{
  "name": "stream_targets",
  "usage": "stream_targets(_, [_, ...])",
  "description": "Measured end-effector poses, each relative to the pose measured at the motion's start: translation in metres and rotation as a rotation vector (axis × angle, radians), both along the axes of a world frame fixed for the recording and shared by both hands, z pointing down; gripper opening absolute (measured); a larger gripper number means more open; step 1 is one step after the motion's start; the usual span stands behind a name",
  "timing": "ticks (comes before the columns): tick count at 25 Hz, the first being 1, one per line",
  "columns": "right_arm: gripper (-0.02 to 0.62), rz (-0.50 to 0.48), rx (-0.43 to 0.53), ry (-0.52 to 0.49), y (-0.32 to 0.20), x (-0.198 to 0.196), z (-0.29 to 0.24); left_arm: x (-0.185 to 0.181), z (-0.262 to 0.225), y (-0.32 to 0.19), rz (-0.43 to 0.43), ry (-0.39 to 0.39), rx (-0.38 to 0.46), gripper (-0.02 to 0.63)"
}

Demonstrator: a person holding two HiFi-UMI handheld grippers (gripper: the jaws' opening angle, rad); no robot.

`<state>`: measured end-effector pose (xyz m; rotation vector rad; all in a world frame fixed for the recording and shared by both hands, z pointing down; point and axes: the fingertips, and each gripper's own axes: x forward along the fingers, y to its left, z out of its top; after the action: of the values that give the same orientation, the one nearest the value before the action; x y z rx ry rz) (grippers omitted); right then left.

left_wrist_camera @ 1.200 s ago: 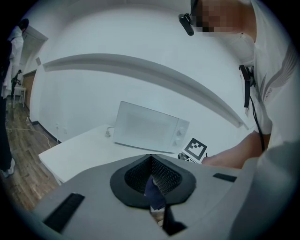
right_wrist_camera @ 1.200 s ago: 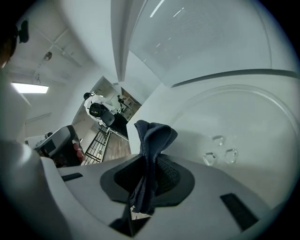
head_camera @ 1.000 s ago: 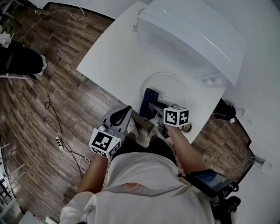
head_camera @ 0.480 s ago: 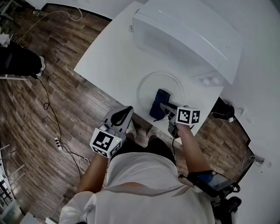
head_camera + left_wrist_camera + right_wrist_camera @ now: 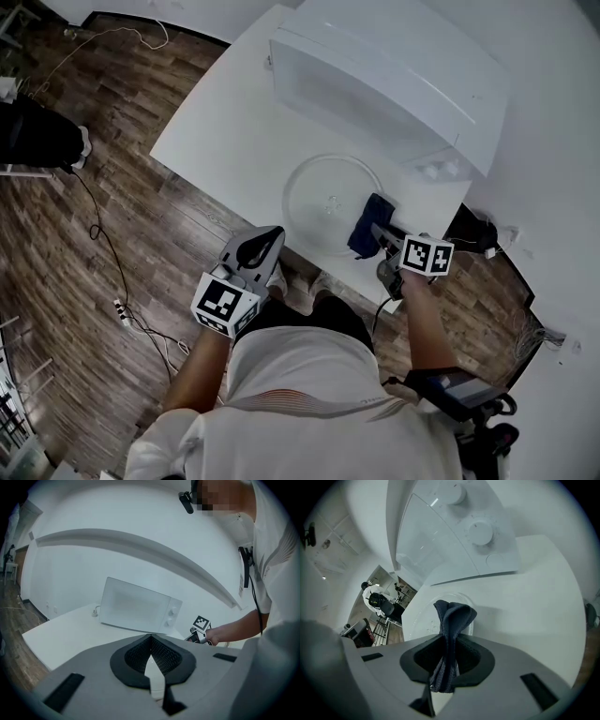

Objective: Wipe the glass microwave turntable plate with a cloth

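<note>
The clear glass turntable plate [image 5: 323, 202] lies flat on the white table [image 5: 225, 131], in front of the microwave. A dark blue cloth [image 5: 368, 223] hangs bunched at the plate's near right rim, and my right gripper [image 5: 382, 239] is shut on it. In the right gripper view the cloth [image 5: 451, 630] stands folded between the jaws of that gripper [image 5: 447, 665], with the plate [image 5: 423, 620] just beyond. My left gripper [image 5: 262, 246] is held off the table's near edge, away from the plate. It [image 5: 151, 651] is shut with nothing in it.
A white microwave [image 5: 394, 84] with its door closed fills the back of the table; its two knobs [image 5: 480, 530] show close by. Cables [image 5: 112, 262] trail over the wooden floor at left. The person's feet [image 5: 300, 286] stand at the table's near edge.
My right gripper has carried the cloth to the right, from the plate's near left part to its right rim. The left gripper has stayed where it was.
</note>
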<state>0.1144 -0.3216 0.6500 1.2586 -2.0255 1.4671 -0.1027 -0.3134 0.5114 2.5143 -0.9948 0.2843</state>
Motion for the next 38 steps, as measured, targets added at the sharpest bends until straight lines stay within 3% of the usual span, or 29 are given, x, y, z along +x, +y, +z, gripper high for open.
stream_targets(7, [0.062,0.064,-0.001,0.086,0.008,0.042,0.008,0.006,0.002,0.001,0.02,0.001,0.0,0.011])
stream_targets(12, [0.061,0.086,0.037,0.085,0.01,0.042,0.003,0.007,0.001,0.002,0.024,-0.002,0.004,0.011])
stream_targets(18, [0.061,0.099,0.312,-0.028,0.001,0.007,-0.072,0.003,-0.014,0.015,0.038,0.021,0.037,0.011])
stream_targets(22, [0.061,0.105,0.484,-0.079,0.004,-0.029,-0.133,-0.018,-0.027,0.026,0.062,0.041,0.051,0.011])
stream_targets(31, [0.061,0.075,0.693,-0.098,0.03,-0.059,-0.191,-0.05,-0.044,0.033,0.028,0.038,0.105,0.011])
stream_targets(38, [0.061,0.06,0.831,-0.106,0.08,-0.04,-0.226,-0.027,-0.068,0.082,0.034,0.024,0.164,0.011])
